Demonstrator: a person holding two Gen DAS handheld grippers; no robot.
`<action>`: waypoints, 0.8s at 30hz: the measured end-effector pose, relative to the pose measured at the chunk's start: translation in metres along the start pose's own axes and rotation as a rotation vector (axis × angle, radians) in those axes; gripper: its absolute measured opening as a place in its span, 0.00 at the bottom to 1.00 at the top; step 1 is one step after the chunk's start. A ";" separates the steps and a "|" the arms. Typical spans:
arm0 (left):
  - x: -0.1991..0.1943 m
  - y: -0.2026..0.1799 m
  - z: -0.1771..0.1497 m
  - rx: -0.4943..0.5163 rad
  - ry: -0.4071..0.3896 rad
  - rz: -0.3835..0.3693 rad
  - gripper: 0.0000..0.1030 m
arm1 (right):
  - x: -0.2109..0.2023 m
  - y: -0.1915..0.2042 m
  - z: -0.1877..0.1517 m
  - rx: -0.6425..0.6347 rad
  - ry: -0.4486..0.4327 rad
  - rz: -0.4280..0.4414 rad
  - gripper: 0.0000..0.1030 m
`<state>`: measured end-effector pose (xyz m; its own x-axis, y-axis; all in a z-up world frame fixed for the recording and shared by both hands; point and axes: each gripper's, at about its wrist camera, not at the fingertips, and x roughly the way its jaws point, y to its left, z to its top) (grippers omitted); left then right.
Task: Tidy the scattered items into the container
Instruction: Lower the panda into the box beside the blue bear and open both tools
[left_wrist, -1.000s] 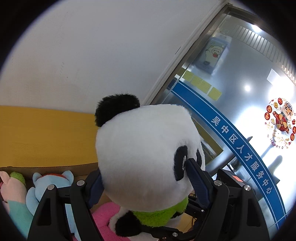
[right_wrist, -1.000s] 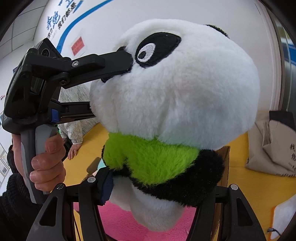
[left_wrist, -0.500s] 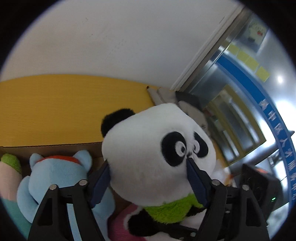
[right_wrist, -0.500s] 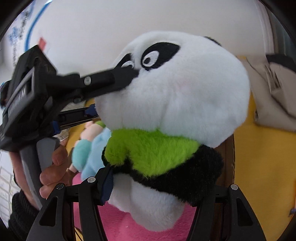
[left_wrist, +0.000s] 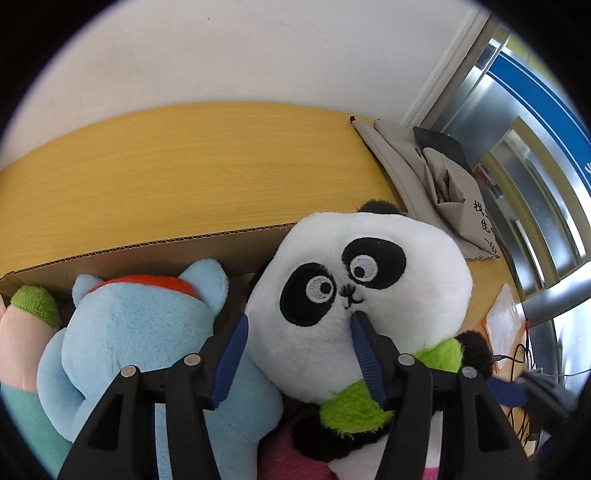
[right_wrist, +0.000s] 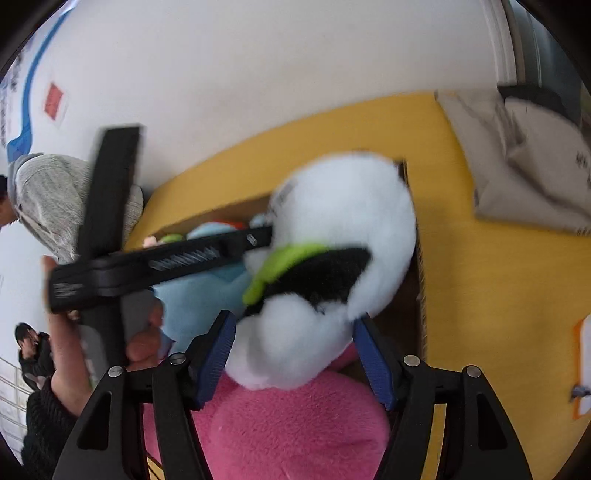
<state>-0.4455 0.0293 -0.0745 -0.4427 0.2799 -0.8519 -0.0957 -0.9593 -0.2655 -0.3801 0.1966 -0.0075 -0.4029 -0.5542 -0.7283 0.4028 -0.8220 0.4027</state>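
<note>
A panda plush (left_wrist: 369, 280) with a green collar hangs low over an open cardboard box (left_wrist: 147, 247), touching the toys inside. My left gripper (left_wrist: 299, 316) has its blue pads on the panda's head, one at the cheek and one under the nose, and its jaws are closing. My right gripper (right_wrist: 293, 317) is shut on the panda's (right_wrist: 343, 206) white lower body. Inside the box lie a blue plush (left_wrist: 129, 332), a pink plush (right_wrist: 295, 424) and a pink-and-green plush (left_wrist: 33, 306). The right wrist view shows the left gripper's black body (right_wrist: 147, 266) in a hand (right_wrist: 140, 347).
The box (right_wrist: 421, 295) stands on a yellow table (left_wrist: 184, 166) against a white wall. A beige cloth bag (left_wrist: 443, 184) lies at the table's right end, with papers (left_wrist: 506, 325) and cables (left_wrist: 517, 365) nearer. A person in a grey sweater (right_wrist: 48, 199) bends at the far left.
Both grippers have sunk and tipped downward with the panda, bringing the box and its toys into view. The left jaws have narrowed on the panda's head.
</note>
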 end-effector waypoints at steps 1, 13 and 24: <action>0.000 0.000 0.000 -0.005 0.002 0.003 0.57 | -0.006 0.002 0.005 -0.014 -0.024 -0.012 0.63; -0.002 0.007 -0.010 -0.072 0.017 -0.064 0.59 | 0.053 -0.036 0.041 0.021 0.003 -0.239 0.21; -0.121 0.016 -0.084 -0.035 -0.164 -0.057 0.59 | 0.080 -0.052 0.039 -0.013 0.063 -0.315 0.22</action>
<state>-0.3190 -0.0168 -0.0137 -0.5773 0.3218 -0.7504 -0.0949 -0.9393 -0.3298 -0.4653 0.1898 -0.0656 -0.4579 -0.2629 -0.8493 0.2768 -0.9500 0.1448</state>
